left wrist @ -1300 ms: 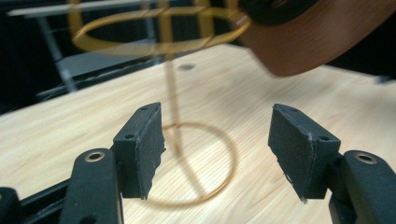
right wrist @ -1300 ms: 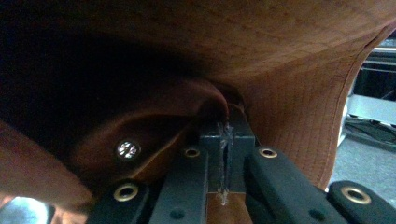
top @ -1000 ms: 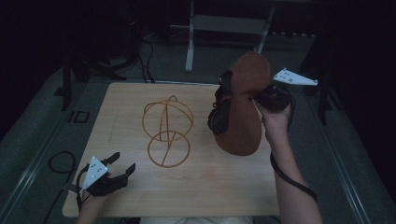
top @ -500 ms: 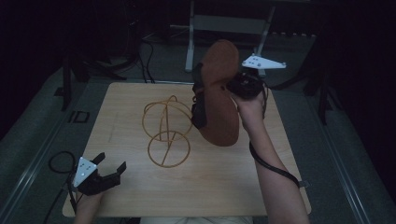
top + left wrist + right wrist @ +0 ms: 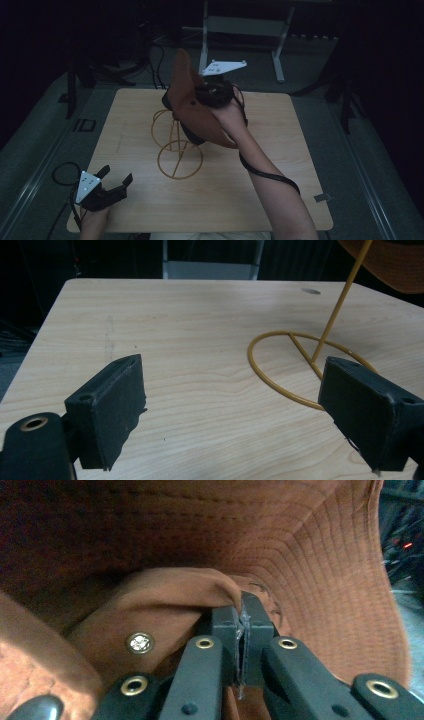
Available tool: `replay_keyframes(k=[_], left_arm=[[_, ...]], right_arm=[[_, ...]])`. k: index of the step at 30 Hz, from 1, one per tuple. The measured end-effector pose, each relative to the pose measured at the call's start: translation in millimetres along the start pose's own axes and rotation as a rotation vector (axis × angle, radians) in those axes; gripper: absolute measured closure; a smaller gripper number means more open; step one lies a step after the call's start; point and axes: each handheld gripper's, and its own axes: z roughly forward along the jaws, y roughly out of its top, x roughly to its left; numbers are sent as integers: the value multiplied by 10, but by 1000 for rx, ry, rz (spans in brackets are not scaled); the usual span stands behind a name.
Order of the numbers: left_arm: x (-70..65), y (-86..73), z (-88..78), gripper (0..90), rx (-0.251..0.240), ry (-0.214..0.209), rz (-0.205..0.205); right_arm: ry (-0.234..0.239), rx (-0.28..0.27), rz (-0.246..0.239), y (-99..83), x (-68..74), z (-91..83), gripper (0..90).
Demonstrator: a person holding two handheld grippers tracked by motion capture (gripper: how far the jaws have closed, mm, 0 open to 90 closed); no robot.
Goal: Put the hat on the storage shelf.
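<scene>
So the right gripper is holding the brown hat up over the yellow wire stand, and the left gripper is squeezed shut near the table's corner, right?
Not quite. The left gripper is open: the left gripper view shows its jaws wide apart with bare table between them. The right gripper does hold the brown hat over the yellow wire stand.

A rust-brown cloth hat point(image 5: 192, 107) with a stitched brim hangs in the air above the far middle of the table point(image 5: 280, 165), tilted on edge, its brim pinched between closed jaws. Under it a yellow wire stand point(image 5: 175, 145), a ring base with an upright rod and looped top, sits near the table's centre, left of middle.
</scene>
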Motion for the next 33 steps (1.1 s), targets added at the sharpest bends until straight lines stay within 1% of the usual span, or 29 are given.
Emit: replay_keyframes(k=[3, 4, 5, 6, 7, 8, 9, 10, 13, 14, 15, 16, 17, 18, 19, 21, 24, 26, 28, 29, 31, 32, 33], left_arm=[[0, -1, -3, 124, -1, -1, 2], [3, -1, -5, 126, -3, 1, -2], [3, -1, -5, 126, -3, 1, -2], [12, -3, -8, 126, -4, 1, -10], [15, -5, -10, 128, -4, 1, -13], [16, -6, -11, 128, -4, 1, -14], [16, -6, -10, 129, -3, -1, -14], [14, -6, -12, 129, -5, 0, -13], [7, -8, -11, 128, -6, 0, -12], [3, -11, -7, 129, -7, 0, -14], [1, -13, -4, 128, -2, -1, -13], [-1, -14, -1, 128, -2, -1, -13], [-2, -13, 0, 128, -2, -2, -14], [-3, -11, 0, 128, 0, -2, -13], [-4, -12, -3, 128, -2, 2, -11], [2, -12, -8, 128, -5, 3, -15], [17, -17, -12, 128, -4, 6, -21], [22, -21, -10, 128, -2, 7, -26], [23, -24, -5, 129, 1, 7, -26], [22, -26, -4, 128, 0, 7, -27], [21, -27, -2, 128, 1, 7, -27], [21, -28, -2, 129, 1, 9, -27], [21, -28, -1, 129, 1, 8, -27]], right_arm=[[29, 51, -10, -45, 77, 175, 864], [37, 61, -14, -62, 101, 225, 857], [37, 61, -14, -62, 101, 225, 857], [44, 71, -17, -79, 123, 265, 837], [68, 83, -20, -115, 162, 347, 692], [73, 83, -18, -128, 175, 370, 622], [82, 96, -17, -144, 187, 402, 578], [90, 104, -19, -164, 200, 431, 535], [89, 89, -26, -198, 229, 445, 486], [86, 82, -27, -203, 237, 441, 442], [91, 81, -38, -207, 249, 444, 412], [82, 87, -52, -210, 276, 454, 384], [77, 93, -70, -213, 304, 464, 332], [84, 95, -83, -216, 333, 475, 290], [75, 103, -93, -214, 359, 480, 275], [56, 106, -115, -196, 389, 460, 177], [45, 100, -124, -173, 394, 392, 135], [61, 91, -111, -171, 381, 330, 134], [71, 82, -111, -179, 359, 262, 119], [81, 73, -103, -185, 343, 227, 123], [118, 47, -75, -208, 300, 155, 136], [121, 49, -63, -221, 280, 130, 135], [115, 64, -58, -235, 256, 112, 134]])
